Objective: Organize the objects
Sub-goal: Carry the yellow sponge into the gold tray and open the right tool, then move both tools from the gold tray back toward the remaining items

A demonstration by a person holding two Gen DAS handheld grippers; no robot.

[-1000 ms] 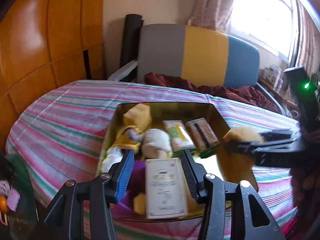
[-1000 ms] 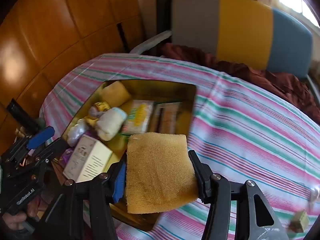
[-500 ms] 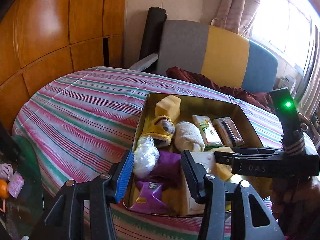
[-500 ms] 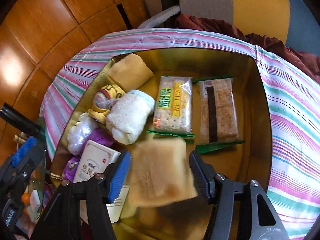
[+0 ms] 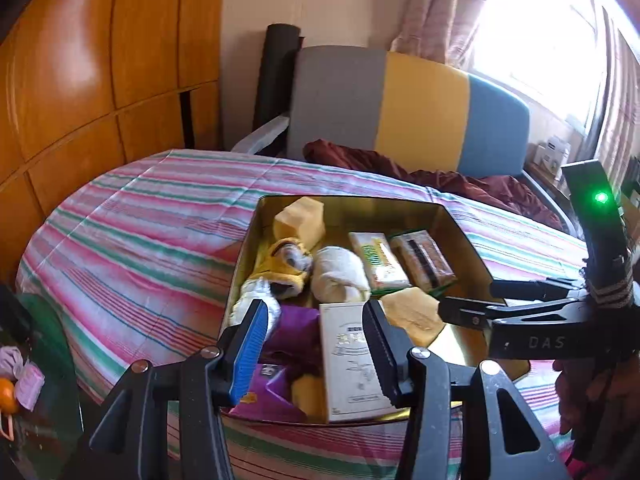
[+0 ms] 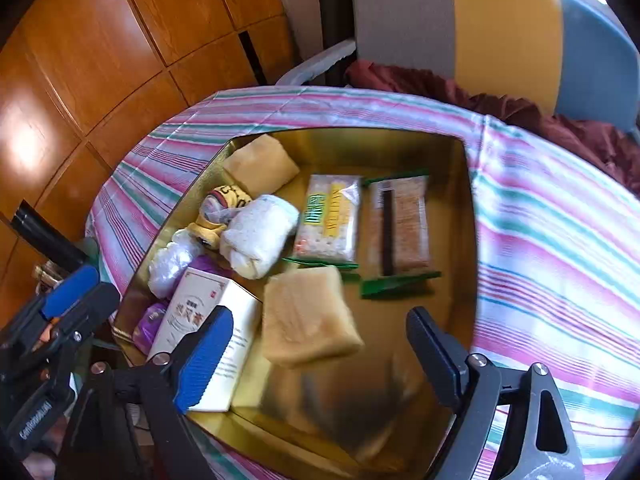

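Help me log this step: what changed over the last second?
The right gripper carried the yellow sponge from above the striped cloth into the gold tin and let go; its jaws now stand open, the sponge lying beside the white box. The left gripper is open and empty as before; the tin's other contents kept their places.

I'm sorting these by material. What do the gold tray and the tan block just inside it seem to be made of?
The gold tray looks like thin metal with a glossy finish: its walls mirror the contents. The tan block seems to be sponge or foam, matte and finely pored, with soft rounded edges; it is slightly blurred, so that is a guess.
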